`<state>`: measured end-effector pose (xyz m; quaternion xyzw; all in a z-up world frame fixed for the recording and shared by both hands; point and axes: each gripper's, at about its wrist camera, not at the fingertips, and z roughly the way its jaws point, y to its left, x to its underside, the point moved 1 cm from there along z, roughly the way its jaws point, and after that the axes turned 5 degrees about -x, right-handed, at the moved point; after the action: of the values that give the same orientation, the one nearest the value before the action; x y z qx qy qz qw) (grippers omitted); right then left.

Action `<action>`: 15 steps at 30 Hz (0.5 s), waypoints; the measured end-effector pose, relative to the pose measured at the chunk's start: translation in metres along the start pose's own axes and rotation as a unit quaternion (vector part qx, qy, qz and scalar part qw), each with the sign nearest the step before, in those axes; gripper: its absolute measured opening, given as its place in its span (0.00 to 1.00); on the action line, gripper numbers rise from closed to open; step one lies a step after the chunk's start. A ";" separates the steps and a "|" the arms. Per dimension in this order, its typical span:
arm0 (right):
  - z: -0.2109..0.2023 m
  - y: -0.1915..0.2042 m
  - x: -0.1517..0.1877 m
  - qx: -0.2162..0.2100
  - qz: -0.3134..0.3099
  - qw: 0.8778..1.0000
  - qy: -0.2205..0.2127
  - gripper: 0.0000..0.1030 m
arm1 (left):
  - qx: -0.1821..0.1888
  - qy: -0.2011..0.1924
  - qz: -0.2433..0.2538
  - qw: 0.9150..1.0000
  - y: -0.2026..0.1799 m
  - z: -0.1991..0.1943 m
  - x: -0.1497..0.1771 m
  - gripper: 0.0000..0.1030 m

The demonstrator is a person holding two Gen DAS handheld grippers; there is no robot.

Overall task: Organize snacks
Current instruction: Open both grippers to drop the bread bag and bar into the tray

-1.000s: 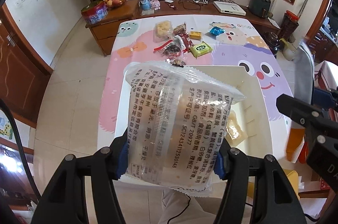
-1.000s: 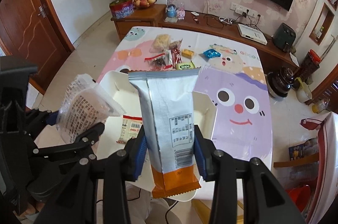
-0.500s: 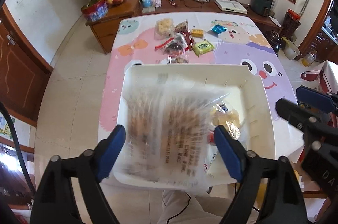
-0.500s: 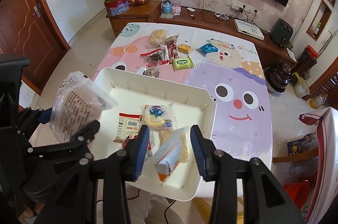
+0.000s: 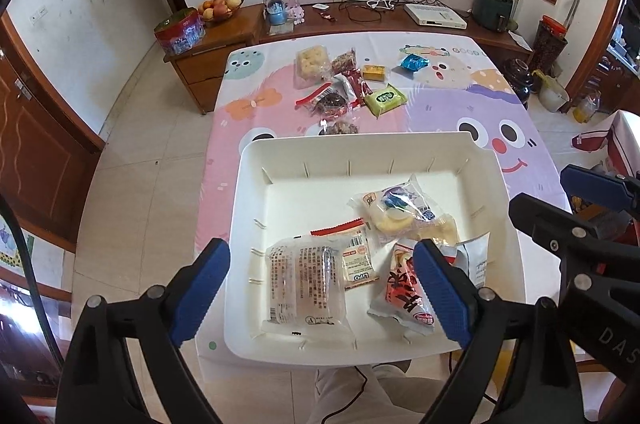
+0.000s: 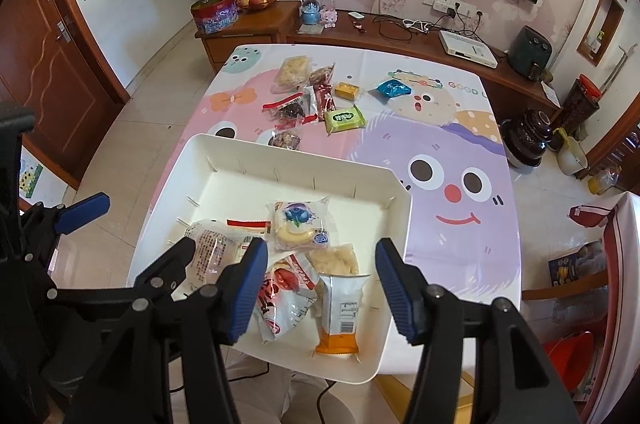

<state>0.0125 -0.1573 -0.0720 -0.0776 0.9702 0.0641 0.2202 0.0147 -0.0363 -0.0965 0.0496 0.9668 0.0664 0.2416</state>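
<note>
Both claws, left claw (image 5: 320, 288) and right claw (image 6: 320, 288), have just been opening and now gape wide, empty. Their dropped packets, clear packet (image 5: 306, 284) and orange-ended packet (image 6: 340, 308), lie in the white tray (image 5: 360, 147); the rest sit toward 12 o'clock on the table (image 5: 448, 103). The clear packet's print is unreadable.

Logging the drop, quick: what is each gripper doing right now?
Left gripper: open, jaws just opened, holding nothing.
Right gripper: open, jaws just opened, holding nothing.

The red-edged packet (image 5: 347, 252) lies half under neighbouring packs — its label is perhaps too small to read.
</note>
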 end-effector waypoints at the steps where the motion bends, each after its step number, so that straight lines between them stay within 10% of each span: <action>1: 0.000 0.000 0.000 0.000 0.000 1.000 0.001 0.55 | 0.001 0.000 0.000 1.000 0.000 0.001 0.000 0.90; 15: 0.009 0.008 0.001 -0.009 -0.001 1.000 0.014 0.55 | 0.009 0.023 0.006 1.000 -0.006 0.012 0.006 0.90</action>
<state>0.0144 -0.1482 -0.0796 -0.0818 0.9726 0.0712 0.2056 0.0147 -0.0402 -0.1102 0.0558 0.9723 0.0607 0.2185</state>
